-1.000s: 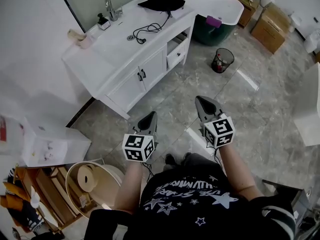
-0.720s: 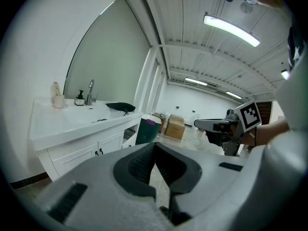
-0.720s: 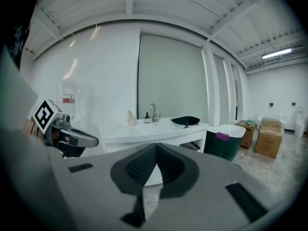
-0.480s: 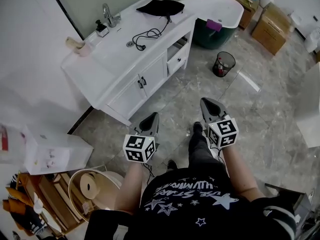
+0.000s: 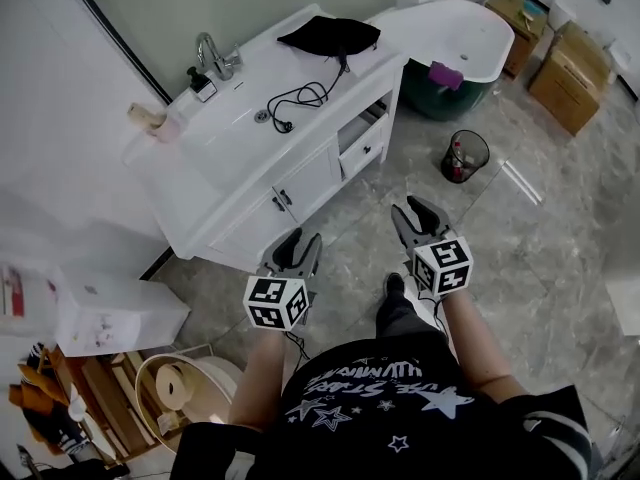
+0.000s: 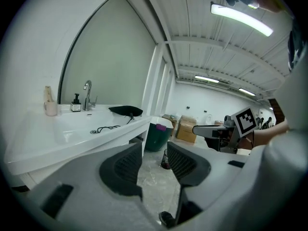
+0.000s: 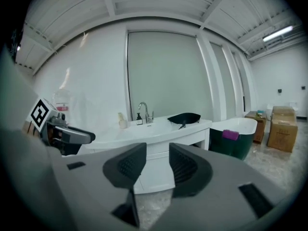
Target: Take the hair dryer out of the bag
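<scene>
A black bag lies at the far end of the white vanity top; a black cord trails from it toward the basin. The hair dryer itself is hidden. In the left gripper view the bag and cord sit well beyond the jaws; in the right gripper view the bag is also far ahead. My left gripper and right gripper hang over the floor short of the vanity. The jaws of both are opening, with nothing between them.
A faucet, soap bottle and cup stand by the basin. A white bathtub and mesh wastebasket are to the right, cardboard boxes beyond. A white box and a bin with a paper roll sit at the left.
The person has stepped closer to the vanity, carrying both grippers forward. Both pairs of jaws, shut before, now stand apart.
</scene>
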`<action>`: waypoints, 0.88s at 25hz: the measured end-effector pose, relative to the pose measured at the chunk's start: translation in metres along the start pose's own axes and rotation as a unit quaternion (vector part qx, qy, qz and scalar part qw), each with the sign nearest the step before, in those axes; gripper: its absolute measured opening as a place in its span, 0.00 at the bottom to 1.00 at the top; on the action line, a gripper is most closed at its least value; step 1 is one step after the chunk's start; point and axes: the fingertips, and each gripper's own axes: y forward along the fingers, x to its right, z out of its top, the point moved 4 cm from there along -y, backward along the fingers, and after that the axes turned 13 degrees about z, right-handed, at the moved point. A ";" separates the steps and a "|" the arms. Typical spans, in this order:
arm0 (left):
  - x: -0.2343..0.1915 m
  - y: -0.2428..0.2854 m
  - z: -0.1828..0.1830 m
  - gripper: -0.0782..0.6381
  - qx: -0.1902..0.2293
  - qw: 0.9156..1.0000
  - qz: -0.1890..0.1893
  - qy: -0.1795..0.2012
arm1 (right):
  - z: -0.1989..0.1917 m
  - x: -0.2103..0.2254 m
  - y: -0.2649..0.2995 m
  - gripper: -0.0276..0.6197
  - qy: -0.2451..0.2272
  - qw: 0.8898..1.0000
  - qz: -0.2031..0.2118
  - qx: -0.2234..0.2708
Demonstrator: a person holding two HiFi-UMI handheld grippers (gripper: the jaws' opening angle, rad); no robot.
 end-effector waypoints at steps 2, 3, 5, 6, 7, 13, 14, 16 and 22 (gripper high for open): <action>0.010 0.024 0.010 0.40 -0.001 1.000 0.007 -0.003 | 0.007 0.029 0.008 0.30 0.001 1.000 0.014 -0.003; 0.015 0.036 0.015 0.43 -0.003 1.000 0.009 -0.004 | 0.011 0.043 0.012 0.32 0.002 1.000 0.020 -0.004; 0.025 0.061 0.023 0.48 -0.008 1.000 0.012 -0.006 | 0.019 0.070 0.020 0.35 0.007 0.999 0.030 -0.007; 0.030 0.073 0.027 0.52 -0.010 1.000 0.014 -0.008 | 0.022 0.084 0.024 0.36 0.009 0.999 0.034 -0.009; 0.035 0.084 0.031 0.54 -0.011 1.000 0.016 -0.011 | 0.025 0.097 0.027 0.37 0.010 0.999 0.037 -0.010; 0.056 0.139 0.055 0.58 -0.002 0.999 0.038 -0.016 | 0.038 0.163 0.040 0.37 0.006 0.998 0.059 -0.013; 0.059 0.146 0.059 0.58 0.000 0.999 0.042 -0.017 | 0.040 0.172 0.042 0.37 0.007 0.998 0.060 -0.013; 0.065 0.157 0.064 0.58 0.000 0.999 0.044 -0.019 | 0.043 0.187 0.045 0.37 0.009 0.998 0.061 -0.013; 0.070 0.189 0.073 0.60 -0.010 0.999 0.038 -0.013 | 0.046 0.212 0.061 0.38 0.013 0.998 0.066 -0.020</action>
